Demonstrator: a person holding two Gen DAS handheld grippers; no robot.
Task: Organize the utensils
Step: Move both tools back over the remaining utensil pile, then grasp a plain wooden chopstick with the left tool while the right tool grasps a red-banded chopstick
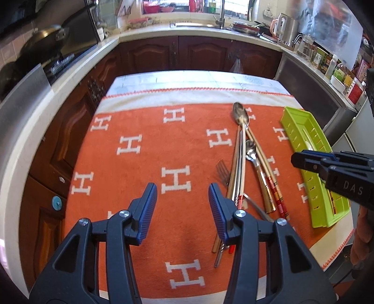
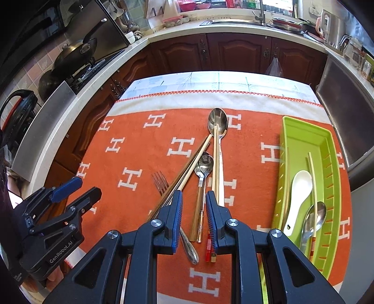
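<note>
Loose utensils lie in a heap on the orange cloth (image 2: 140, 205): a long metal spoon (image 2: 217, 119), two small spoons (image 2: 205, 163), a fork (image 2: 160, 181) and several chopsticks (image 2: 194, 161). My right gripper (image 2: 194, 205) hovers over the heap, its pads a narrow gap apart with nothing pressed between them; spoon handles show through the gap. The green tray (image 2: 303, 138) on the right holds a white spoon (image 2: 300, 187), a metal spoon (image 2: 314, 217) and a chopstick. My left gripper (image 1: 183, 201) stands open and empty over bare cloth, left of the heap (image 1: 243, 163). The tray (image 1: 296, 126) lies beyond the heap.
The table's far edge carries a pale patterned cloth (image 2: 210, 81). Dark wooden cabinets (image 2: 233, 51) and a light counter surround the table. A wok (image 2: 74, 53) sits on the stove at the left, a sink (image 2: 233, 22) at the back, a kettle (image 1: 285, 28) at the right.
</note>
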